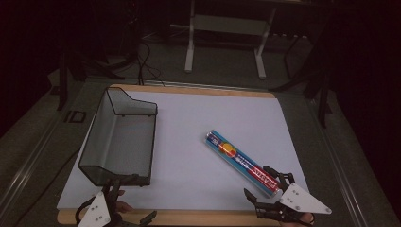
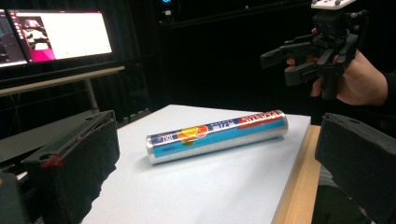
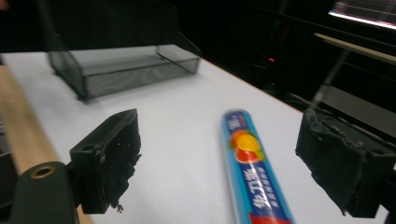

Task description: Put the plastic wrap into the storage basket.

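A long blue and red roll (image 1: 242,163) lies slantwise on the white sheet, right of the middle. My right gripper (image 1: 262,185) sits at the roll's near red end, at the table's front right. Along its own jaws the roll (image 3: 252,172) runs away between them untouched, so the right gripper (image 3: 219,140) is open. My left gripper (image 1: 135,198) is at the front left corner, just in front of the black mesh tray (image 1: 101,137). It is turned toward the roll (image 2: 217,135), with the left gripper (image 2: 215,154) open and holding nothing.
The mesh tray (image 3: 121,70) stands empty on the sheet's left side. A wooden table edge (image 1: 189,216) runs along the front. A hand (image 2: 362,79) holds the far gripper. Lit monitors (image 2: 60,32) and a stand's legs (image 1: 226,45) are beyond the table.
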